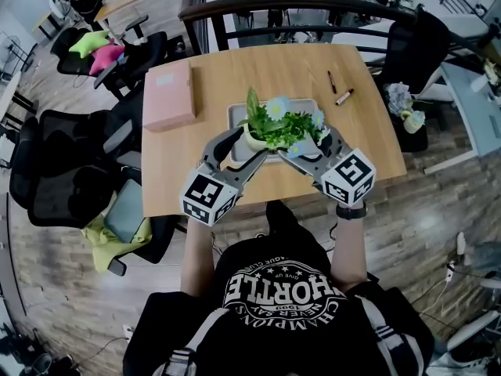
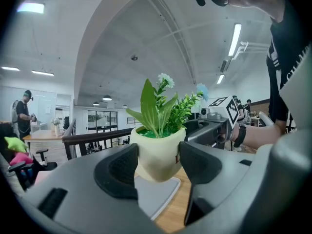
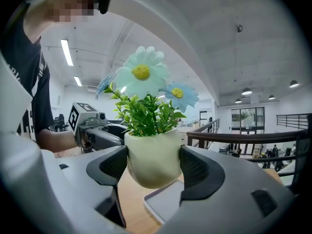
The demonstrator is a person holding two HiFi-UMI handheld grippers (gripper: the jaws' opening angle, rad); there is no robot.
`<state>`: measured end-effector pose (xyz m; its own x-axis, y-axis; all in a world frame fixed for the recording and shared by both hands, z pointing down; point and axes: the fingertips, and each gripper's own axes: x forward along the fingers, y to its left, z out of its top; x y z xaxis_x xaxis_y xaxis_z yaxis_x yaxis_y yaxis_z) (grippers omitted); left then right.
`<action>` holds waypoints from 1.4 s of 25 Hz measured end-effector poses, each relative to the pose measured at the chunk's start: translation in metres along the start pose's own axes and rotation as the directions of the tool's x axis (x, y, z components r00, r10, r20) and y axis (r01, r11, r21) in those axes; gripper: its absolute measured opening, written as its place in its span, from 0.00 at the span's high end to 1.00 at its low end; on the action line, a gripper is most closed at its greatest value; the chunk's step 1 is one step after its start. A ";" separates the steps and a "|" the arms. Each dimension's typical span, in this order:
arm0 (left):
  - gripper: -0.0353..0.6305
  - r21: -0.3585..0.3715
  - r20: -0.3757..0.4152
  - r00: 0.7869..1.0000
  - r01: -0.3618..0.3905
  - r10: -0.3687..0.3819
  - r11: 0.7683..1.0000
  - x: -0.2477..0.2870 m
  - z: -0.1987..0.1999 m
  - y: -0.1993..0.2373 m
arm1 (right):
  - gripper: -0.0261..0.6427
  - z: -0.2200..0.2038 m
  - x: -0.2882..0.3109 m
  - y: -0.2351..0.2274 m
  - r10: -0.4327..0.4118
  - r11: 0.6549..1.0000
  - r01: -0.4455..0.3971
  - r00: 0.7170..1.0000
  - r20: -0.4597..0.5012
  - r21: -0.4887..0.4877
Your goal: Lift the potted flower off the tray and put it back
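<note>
Left hand-held gripper (image 2: 157,165): I read both pads pressed on the sides of the cream pot (image 2: 156,150), so it is clenched on it. Right hand-held gripper (image 3: 153,165): same reading, grasping the same pot from the opposite side.

Position of pot: held between the two, its base clear of the grey tray (image 3: 168,199) and hanging just above it. The tray lies on the wooden surface (image 1: 297,69).

Writing: the pot carries a small red mark (image 2: 178,156), too small to read. On the person's black shirt (image 1: 282,292) I can read "CHAMPIONS" and "1999"; the rest is only partly legible. Each gripper bears one cube (image 1: 210,196) of black-and-white square markers.

Counts:
- hand-held grippers: two, both on the pot
- pots: one
- trays: one
- pale blue flowers (image 3: 141,74) with yellow centres: two plain in the right gripper view, a third partly hidden behind the leaves
- pink box (image 1: 168,94): one, on the surface left of the tray
- pens (image 1: 344,96): two, well apart from the tray at the far right
</note>
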<state>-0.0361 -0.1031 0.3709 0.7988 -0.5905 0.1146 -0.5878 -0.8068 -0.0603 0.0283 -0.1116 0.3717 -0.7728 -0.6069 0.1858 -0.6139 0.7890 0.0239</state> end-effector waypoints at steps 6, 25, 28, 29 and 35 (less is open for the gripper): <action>0.52 -0.019 0.006 1.000 -0.012 0.013 1.000 -0.026 -0.008 -0.012 | 0.43 -0.005 -0.002 0.029 0.008 1.000 -0.008 1.000 -0.006 0.003; 0.52 -0.012 0.022 0.999 -0.025 0.025 1.000 -0.055 0.009 -0.038 | 0.43 0.010 -0.024 0.060 0.026 1.000 -0.026 1.000 -0.016 -0.008; 0.52 -0.020 0.024 0.999 -0.042 0.042 0.999 -0.055 0.011 -0.040 | 0.43 0.013 -0.026 0.060 0.043 0.999 -0.043 0.999 -0.017 -0.019; 0.52 -0.026 0.026 0.999 -0.047 0.048 0.999 -0.055 0.012 -0.041 | 0.43 0.014 -0.027 0.060 0.048 0.999 -0.049 0.999 -0.017 -0.020; 0.52 -0.041 0.026 0.997 -0.077 0.078 0.996 -0.052 0.020 -0.053 | 0.43 0.018 -0.040 0.058 0.079 0.997 -0.079 0.997 -0.017 -0.022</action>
<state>-0.0437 -0.0299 0.3486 0.7536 -0.6520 0.0839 -0.6522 -0.7575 -0.0282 0.0203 -0.0434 0.3476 -0.8160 -0.5411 0.2033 -0.5470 0.8366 0.0311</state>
